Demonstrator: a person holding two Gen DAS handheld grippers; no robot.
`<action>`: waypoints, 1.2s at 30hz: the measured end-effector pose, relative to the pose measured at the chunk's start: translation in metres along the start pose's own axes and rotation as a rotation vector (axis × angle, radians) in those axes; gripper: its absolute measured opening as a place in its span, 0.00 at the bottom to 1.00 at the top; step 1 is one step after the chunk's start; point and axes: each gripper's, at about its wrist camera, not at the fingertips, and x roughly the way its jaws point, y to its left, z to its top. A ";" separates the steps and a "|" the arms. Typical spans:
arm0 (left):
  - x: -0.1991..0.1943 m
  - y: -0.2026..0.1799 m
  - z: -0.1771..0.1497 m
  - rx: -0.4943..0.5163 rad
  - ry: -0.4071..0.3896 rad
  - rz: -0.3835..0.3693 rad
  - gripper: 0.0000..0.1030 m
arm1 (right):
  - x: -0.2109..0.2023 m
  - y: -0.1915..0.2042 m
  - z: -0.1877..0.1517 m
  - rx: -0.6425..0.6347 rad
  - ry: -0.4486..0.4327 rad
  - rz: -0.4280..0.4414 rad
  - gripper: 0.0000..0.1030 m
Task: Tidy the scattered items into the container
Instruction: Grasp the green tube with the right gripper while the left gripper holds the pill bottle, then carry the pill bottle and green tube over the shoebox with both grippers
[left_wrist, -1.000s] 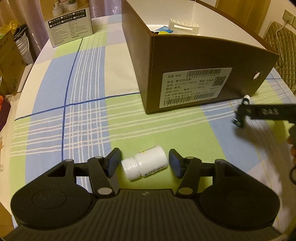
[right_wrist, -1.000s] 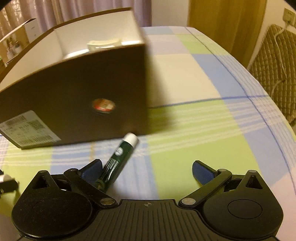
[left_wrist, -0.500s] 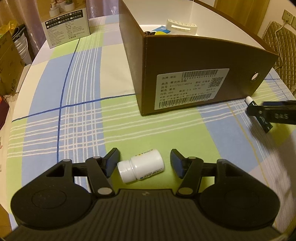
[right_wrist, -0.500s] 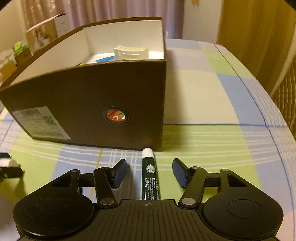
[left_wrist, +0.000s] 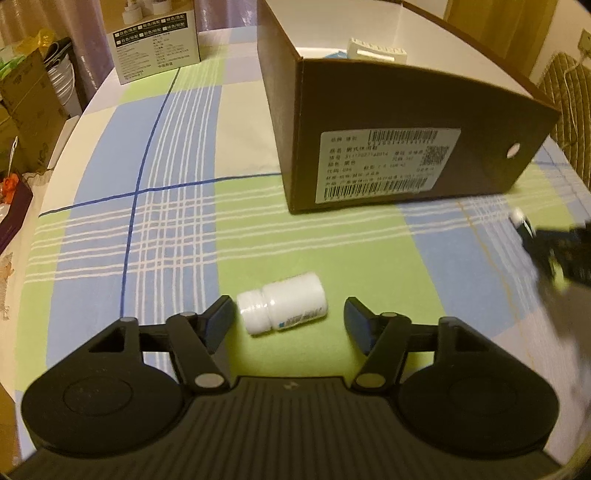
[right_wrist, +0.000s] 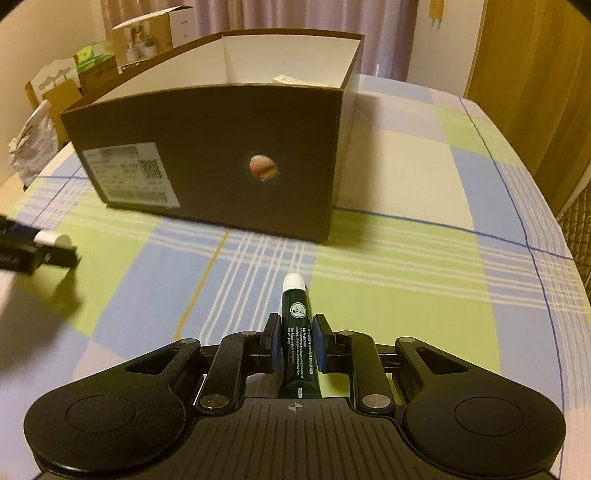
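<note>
A white pill bottle (left_wrist: 282, 308) lies on its side on the plaid tablecloth between the fingers of my left gripper (left_wrist: 288, 316). Its jaws are opening, with a gap on either side of the bottle. My right gripper (right_wrist: 296, 332) is closing on a dark green tube with a white cap (right_wrist: 294, 310), and both pads touch its sides. The open brown cardboard box (left_wrist: 406, 122) stands just beyond both grippers, with a white ribbed item (left_wrist: 376, 55) inside. In the left wrist view the right gripper (left_wrist: 554, 251) is a blur at the right edge.
A white printed carton (left_wrist: 155, 40) stands at the table's far left. Cardboard boxes (left_wrist: 26, 107) and clutter sit off the table's left edge. A quilted chair back (left_wrist: 569, 110) is on the right. The box's front wall (right_wrist: 207, 158) has a round hole.
The right gripper's jaws went from wide open to tight against the green tube, which now lies straight between them. The left jaws widened a little around the bottle.
</note>
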 end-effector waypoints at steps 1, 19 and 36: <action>0.001 -0.002 0.001 -0.002 -0.005 0.001 0.55 | -0.002 -0.001 -0.001 0.001 0.004 0.000 0.22; -0.008 -0.111 -0.023 0.302 -0.032 -0.194 0.45 | -0.024 -0.033 -0.021 0.076 0.004 0.024 0.70; -0.009 -0.105 -0.024 0.225 -0.029 -0.154 0.40 | -0.016 -0.025 -0.017 -0.070 -0.018 0.045 0.21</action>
